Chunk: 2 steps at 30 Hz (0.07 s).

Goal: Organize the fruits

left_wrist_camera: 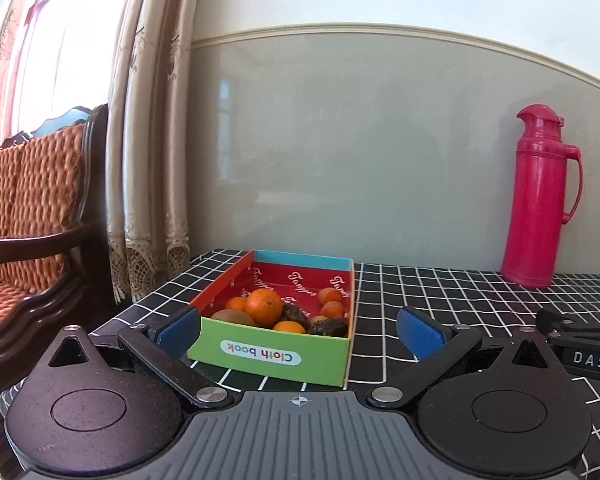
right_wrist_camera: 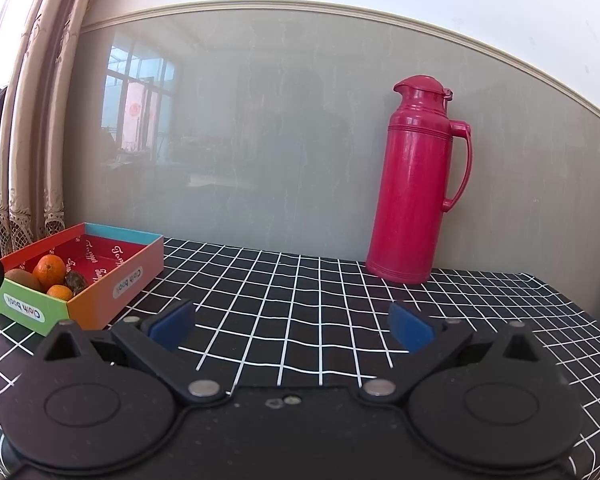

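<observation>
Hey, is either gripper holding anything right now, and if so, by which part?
Nothing is held. The left gripper and right gripper are both open and empty.

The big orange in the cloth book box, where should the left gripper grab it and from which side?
Grip the big orange across its widest middle, coming from above with the left gripper open. It stands taller than the kiwi and small oranges beside it, so its upper half is exposed, while the box walls and neighbouring fruit probably block a sideways approach.
</observation>
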Tool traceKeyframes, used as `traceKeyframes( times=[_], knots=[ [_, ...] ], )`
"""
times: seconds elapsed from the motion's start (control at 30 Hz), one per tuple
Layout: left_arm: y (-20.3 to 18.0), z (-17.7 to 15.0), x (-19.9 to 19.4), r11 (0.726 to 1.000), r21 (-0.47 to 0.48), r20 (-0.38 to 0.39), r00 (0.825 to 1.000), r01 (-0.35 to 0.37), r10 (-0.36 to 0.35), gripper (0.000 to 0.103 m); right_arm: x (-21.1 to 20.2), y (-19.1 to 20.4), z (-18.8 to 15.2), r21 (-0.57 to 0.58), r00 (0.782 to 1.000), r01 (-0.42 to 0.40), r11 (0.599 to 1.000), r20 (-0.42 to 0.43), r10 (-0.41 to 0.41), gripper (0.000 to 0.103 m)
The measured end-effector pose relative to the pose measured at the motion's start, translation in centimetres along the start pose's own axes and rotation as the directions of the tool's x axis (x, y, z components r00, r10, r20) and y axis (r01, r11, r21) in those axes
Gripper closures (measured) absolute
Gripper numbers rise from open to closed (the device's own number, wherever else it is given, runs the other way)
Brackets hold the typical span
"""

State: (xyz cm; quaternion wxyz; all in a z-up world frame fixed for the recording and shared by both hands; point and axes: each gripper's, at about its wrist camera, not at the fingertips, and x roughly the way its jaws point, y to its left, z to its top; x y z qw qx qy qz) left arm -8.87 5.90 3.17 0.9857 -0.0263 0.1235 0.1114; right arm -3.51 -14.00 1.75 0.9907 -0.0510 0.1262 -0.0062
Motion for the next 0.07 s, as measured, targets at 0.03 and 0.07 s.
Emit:
traceKeyframes(
  times=[0.03, 0.07],
  knots=[
    [0.05, 0.0, -0.02, 1.0, -0.007, 0.0, 1.0, -0.005, 0.005, 0.0, 0.01, -0.01, 0.01, -0.001, 1.0, 0.0, 1.0, 0.0, 0.0, 0.0],
    [0.11, 0.02, 0.01, 1.0, -0.014, -0.004, 1.0, -0.009, 0.009, 0.0, 0.02, -0.03, 0.01, -0.001, 1.0, -0.001, 1.0, 0.0, 0.001, 0.0]
  ],
)
